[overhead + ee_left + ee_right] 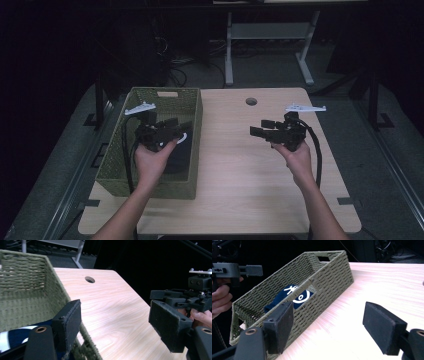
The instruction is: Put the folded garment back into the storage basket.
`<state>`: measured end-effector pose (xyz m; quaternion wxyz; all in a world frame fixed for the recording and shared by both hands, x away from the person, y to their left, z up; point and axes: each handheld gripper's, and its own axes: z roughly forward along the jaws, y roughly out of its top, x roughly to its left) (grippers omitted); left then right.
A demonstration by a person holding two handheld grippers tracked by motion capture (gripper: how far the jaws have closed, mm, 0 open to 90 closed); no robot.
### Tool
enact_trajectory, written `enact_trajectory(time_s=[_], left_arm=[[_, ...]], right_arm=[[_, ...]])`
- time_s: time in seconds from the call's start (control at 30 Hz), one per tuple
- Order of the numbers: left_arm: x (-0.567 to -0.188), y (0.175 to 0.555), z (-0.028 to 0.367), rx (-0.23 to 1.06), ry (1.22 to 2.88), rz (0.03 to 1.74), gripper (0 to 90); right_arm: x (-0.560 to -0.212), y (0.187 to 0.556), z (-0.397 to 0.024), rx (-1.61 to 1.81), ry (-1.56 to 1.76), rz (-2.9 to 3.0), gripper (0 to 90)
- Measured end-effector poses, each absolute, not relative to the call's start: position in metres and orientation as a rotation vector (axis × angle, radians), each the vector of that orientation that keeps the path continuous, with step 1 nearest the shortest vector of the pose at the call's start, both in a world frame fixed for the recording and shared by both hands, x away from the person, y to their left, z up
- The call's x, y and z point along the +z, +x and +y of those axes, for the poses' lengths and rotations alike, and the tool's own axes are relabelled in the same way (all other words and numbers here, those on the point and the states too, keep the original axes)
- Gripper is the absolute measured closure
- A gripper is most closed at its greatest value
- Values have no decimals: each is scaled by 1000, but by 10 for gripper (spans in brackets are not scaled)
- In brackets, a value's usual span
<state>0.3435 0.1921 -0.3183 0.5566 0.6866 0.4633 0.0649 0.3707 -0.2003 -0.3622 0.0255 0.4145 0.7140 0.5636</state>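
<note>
A green woven basket (196,107) (30,277) (332,272) stands on the left half of the light wooden table (250,170). A dark navy cloth with white markings (177,152) (15,336) (294,293) lies inside it. My left gripper (176,127) (115,315) hovers over the basket's right part, jaws pointing right, open and empty. My right gripper (261,127) (329,315) is held above the table's right half, jaws pointing left toward the basket, open with nothing between the pads. The two grippers face each other.
A round cable hole (251,101) (89,279) is cut near the table's far edge. Beyond the table stand the white legs of another desk (229,55) and floor cables (175,75). Bare tabletop lies between the basket and the right gripper.
</note>
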Motion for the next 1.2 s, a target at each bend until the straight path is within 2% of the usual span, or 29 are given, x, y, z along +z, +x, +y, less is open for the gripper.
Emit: enact_trajectory(time_s=[1.2], left_arm=[[-321,334,101,62,1707,913,250]], right_arm=[[-389,338,-300,1583,1463,2075,235]])
